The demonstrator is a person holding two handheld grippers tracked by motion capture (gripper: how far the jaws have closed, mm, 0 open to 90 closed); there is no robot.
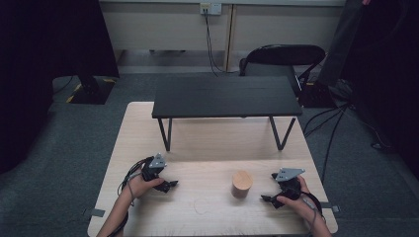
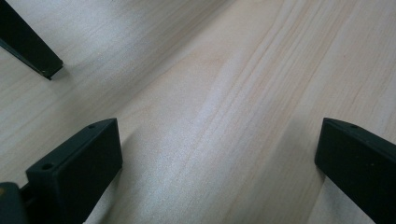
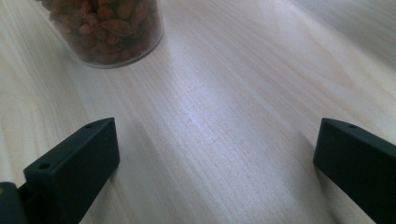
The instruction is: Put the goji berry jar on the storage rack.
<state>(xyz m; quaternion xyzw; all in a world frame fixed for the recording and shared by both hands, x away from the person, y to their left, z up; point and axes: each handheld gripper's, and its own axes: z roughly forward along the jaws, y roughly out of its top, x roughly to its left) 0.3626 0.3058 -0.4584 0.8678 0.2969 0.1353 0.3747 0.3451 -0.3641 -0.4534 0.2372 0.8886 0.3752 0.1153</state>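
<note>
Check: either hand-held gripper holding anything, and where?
Nothing held. Left hand-held gripper and right hand-held gripper are both open over bare table; the jar stands apart, untouched.

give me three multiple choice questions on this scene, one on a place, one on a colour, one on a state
1. Where does the jar stand?
A. on the black stand
B. on the table, nearer the right gripper
C. on the chair

2. What colour is the stand?
A. black
B. white
C. red

3. How is the right gripper?
A. shut on the jar
B. shut, empty
C. open, empty

Answers: 1 B, the jar sits on the table close to the right gripper, far from the left gripper. 2 A, its top and legs are black. 3 C, its jaws stand wide apart over bare wood.
</note>
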